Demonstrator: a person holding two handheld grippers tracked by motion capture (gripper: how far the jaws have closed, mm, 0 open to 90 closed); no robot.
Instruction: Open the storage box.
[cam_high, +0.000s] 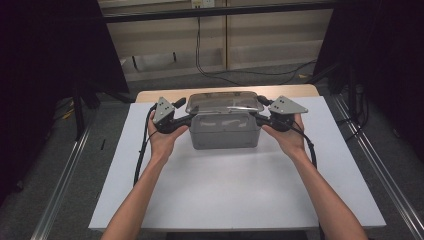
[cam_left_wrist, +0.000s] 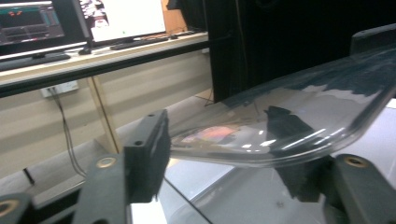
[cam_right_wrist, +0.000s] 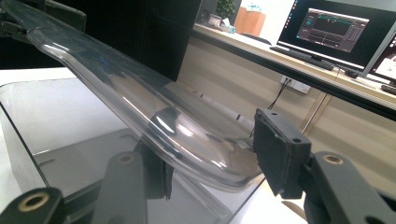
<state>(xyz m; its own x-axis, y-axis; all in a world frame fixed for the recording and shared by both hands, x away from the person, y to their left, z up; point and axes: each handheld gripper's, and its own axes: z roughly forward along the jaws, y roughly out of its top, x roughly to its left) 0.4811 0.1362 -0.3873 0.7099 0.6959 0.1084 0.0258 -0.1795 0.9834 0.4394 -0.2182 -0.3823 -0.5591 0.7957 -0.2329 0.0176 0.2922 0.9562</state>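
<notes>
A white desk (cam_high: 225, 190) carries a grey, boxy plastic bin (cam_high: 225, 131) near the middle of its far edge. Its clear, glossy, round-cornered lid (cam_high: 225, 102) sits lifted at both ends. The left gripper (cam_high: 186, 118) and right gripper (cam_high: 261, 118) straddle the rim, likely for a level lift; whether the pads are pressing on it, I cannot tell.

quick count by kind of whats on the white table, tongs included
clear lid: 1
grey box: 1
tongs: 2, left tongs and right tongs
total: 4
</notes>
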